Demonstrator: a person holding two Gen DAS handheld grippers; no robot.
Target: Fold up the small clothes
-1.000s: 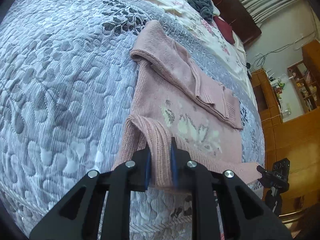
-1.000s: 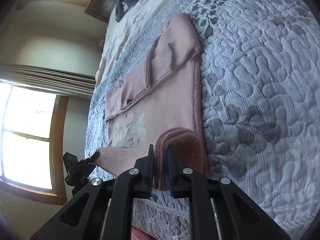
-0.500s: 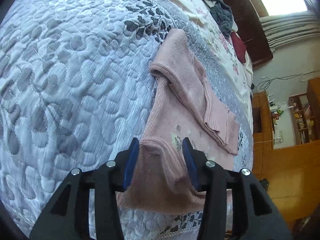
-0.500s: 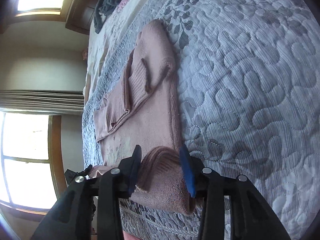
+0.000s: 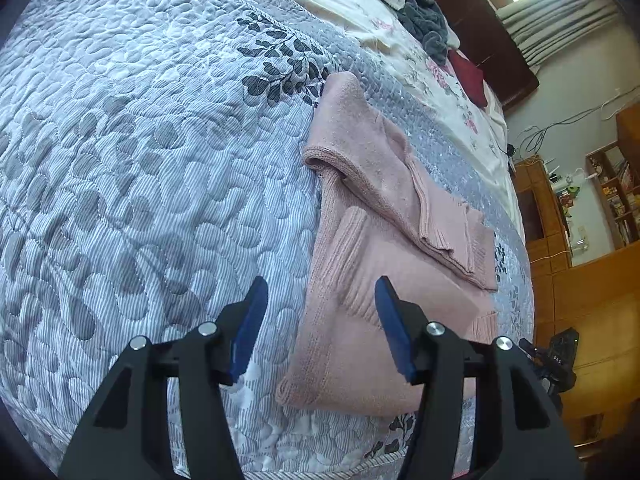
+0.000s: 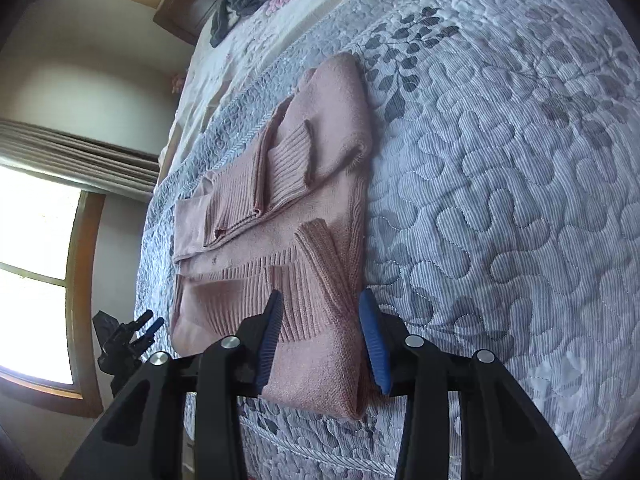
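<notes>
The pink sweater lies flat on the grey quilted bedspread of the bed, near its edge; both sleeves are laid across the body, and the near end is doubled over onto the middle, its ribbed band lying on top. The left gripper hangs just above the near edge with its blue fingers spread wide and nothing between them; the right gripper is likewise wide open and holds nothing, the folded edge showing between its fingers, though whether they touch it I cannot tell. By my reckoning the fold is well along; sleeves are in and one lengthwise fold is made. Perhaps one more fold to halve the bundle remains, or a tidying of edges. A dark garment up by the headboard may be waiting too.
</notes>
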